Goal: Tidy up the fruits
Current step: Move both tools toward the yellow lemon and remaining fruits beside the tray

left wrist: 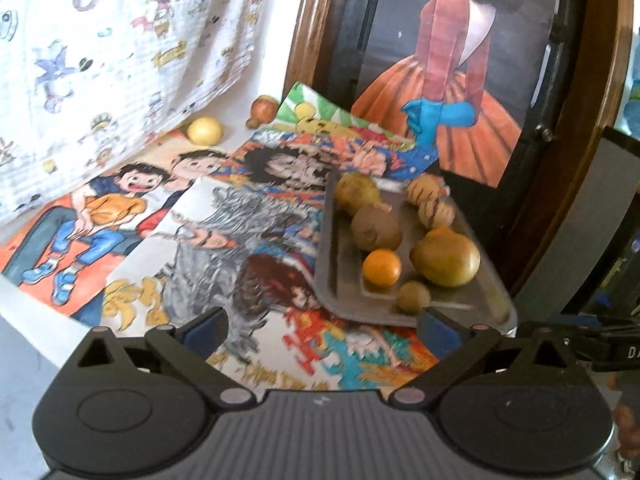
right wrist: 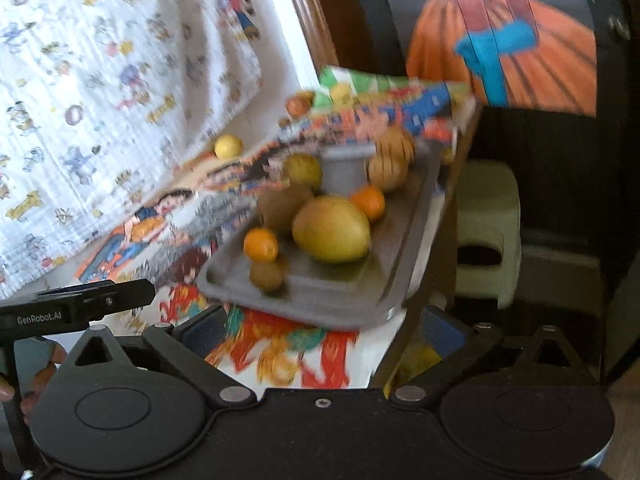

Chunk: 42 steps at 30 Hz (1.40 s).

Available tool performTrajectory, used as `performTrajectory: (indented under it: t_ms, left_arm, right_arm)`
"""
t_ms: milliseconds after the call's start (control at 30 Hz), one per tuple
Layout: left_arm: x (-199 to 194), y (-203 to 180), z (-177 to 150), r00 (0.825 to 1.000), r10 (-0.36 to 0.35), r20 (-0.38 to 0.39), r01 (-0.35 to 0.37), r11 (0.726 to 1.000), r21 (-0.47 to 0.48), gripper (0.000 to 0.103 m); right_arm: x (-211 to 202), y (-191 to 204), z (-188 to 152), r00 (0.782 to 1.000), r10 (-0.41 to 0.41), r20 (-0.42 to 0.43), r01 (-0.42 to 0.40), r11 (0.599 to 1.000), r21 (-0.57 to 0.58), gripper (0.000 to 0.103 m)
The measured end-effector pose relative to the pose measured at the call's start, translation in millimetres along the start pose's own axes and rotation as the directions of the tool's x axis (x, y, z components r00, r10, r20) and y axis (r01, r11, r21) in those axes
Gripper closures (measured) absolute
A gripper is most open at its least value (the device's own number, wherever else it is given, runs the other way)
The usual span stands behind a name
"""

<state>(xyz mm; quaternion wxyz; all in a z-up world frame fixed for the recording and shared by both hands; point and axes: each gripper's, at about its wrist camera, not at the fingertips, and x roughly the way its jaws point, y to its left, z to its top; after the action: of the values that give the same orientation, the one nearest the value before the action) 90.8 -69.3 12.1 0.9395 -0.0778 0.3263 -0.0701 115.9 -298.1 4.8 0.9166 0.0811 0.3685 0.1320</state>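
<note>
Both grippers open, nothing held: left gripper [left wrist: 320, 326] and right gripper [right wrist: 320, 326] have fingers spread wide, hovering just short of the grey tray [left wrist: 340, 280]. Tray sits on cartoon posters [left wrist: 200, 240] at the table's right edge. On tray: big yellow-green mango [left wrist: 445, 258], orange [left wrist: 381, 267], brown kiwi [left wrist: 376, 227], small kiwi [left wrist: 413, 297], two striped fruits [left wrist: 430, 200], plus a 2nd orange [right wrist: 368, 201] seen from right wrist. Off tray, well apart: lemon [left wrist: 205, 131] and a brown-orange fruit [left wrist: 263, 109] by the printed cloth [left wrist: 100, 60]. Right wrist view blurry.
</note>
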Motion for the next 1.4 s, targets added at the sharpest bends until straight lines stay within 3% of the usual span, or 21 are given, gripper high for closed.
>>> performTrajectory:
  t_ms: [133,367,833,1400]
  left_arm:
    - [-1,3,-3,0.999,0.025,-0.033,-0.025,1.000,0.005,0.001]
    - [-6,8,-5,0.998,0.037,-0.050,-0.038,0.999,-0.007,0.001]
    - [4,45,4,0.990,0.086,-0.113,-0.106,0.977,-0.183,0.001]
    - [41,71,68,0.970,0.210,-0.120,-0.224,0.968,-0.114,0.001]
  right_arm:
    - [0,7,-4,0.999,0.001,-0.046,0.001,1.000,0.028,0.001]
    - [0,27,-3,0.998,0.000,-0.066,-0.002,1.000,-0.030,0.001]
    - [12,63,16,0.993,0.052,-0.103,-0.062,0.993,-0.103,0.001]
    - [65,79,83,0.980,0.143,-0.140,-0.161,0.979,-0.122,0.001]
